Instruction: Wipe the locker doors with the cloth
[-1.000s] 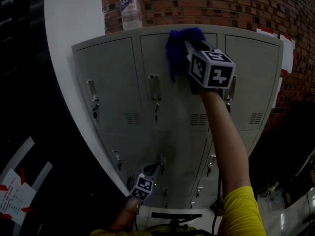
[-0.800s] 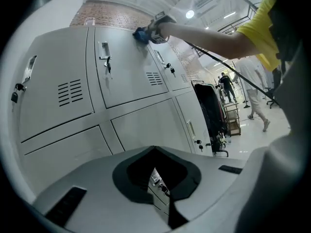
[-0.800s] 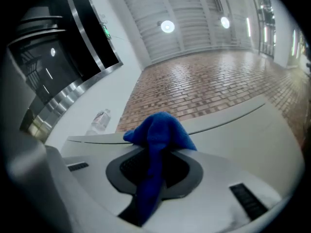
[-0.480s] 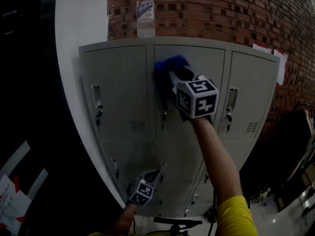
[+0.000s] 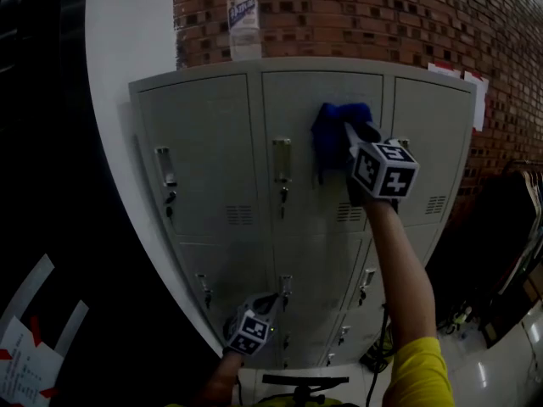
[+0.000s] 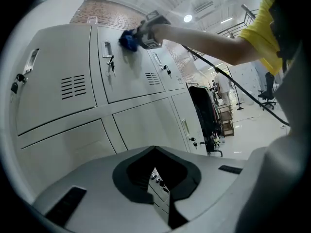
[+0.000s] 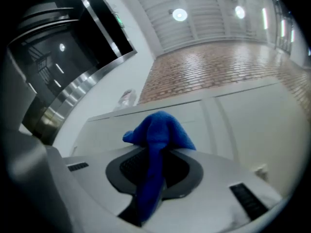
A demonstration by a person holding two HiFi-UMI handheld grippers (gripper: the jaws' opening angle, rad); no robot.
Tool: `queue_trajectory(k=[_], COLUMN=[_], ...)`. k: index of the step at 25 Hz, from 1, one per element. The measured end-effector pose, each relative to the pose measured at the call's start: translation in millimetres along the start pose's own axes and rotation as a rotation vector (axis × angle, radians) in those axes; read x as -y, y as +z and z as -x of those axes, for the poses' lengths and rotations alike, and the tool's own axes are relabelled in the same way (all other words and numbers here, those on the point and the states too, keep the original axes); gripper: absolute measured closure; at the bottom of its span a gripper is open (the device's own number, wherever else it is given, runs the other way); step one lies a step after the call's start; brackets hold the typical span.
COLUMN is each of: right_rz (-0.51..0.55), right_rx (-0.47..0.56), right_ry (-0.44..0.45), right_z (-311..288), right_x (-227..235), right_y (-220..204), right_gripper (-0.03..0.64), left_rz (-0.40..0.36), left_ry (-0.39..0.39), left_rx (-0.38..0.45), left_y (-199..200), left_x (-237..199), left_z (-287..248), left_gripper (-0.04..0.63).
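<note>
The cloth (image 5: 336, 127) now sits on the right part of the middle upper door (image 5: 297, 108). Half a second ago it was near that door's left edge, so the right tongs (image 5: 349, 134) have carried it sideways across the panel.

The lockers (image 5: 204, 142) are where the trouble could come from. The right tongs are clenched on only a narrow fold of the cloth, so hard pressure on the door could drag the fold out, or let the bare tips scrape the paint. A stroke upward could reach the bottle (image 5: 243, 22), which stands on the lockers above and to the left of these tongs, and knock it over. A stroke back to the left meets the handle (image 5: 282, 158) and then the small hanging key (image 5: 283, 195), and the loose tail of the cloth could snag on either.

The head view shows where the cloth is on the door. Only the right gripper view shows the grip itself: the cloth (image 7: 158, 130) bunches above the right tongs (image 7: 154, 176) and a strip runs down between them. The left gripper view shows the left tongs (image 6: 163, 181) clenched on nothing, low beside the bottom doors. It also shows the cloth (image 6: 129, 39) from the side, pressed against the door far above them.
</note>
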State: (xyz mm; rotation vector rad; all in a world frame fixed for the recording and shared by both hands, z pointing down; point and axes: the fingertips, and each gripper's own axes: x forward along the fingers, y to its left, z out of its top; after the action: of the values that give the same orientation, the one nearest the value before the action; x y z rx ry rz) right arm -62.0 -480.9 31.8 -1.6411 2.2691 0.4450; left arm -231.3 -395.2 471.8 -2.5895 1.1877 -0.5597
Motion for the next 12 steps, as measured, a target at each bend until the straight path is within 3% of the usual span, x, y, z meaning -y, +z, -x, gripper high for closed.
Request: queue_trajectory(k=[3, 6, 9, 12], right_rz=[-0.062, -0.094, -0.089, -0.118], right_rx=[0.007, 0.014, 0.002, -0.099], right_ry=[-0.16, -0.153, 0.034, 0.27], right_z=[33, 40, 25, -3], right_x=[81, 85, 3, -104], right_y=[0, 3, -8, -46], right_gripper=[0.546, 0.546, 0.546, 0.546], left_rz=[-0.006, -0.008, -0.009, -0.013], left_ry=[-0.015, -0.038, -0.054, -0.066], left_rx=[0.004, 0.01, 0.019, 0.018], left_y=[-1, 2, 7, 9], left_x=[-2, 1, 6, 10], left_z=[-2, -9, -14, -17], left_gripper=[0.592, 0.592, 0.592, 0.592])
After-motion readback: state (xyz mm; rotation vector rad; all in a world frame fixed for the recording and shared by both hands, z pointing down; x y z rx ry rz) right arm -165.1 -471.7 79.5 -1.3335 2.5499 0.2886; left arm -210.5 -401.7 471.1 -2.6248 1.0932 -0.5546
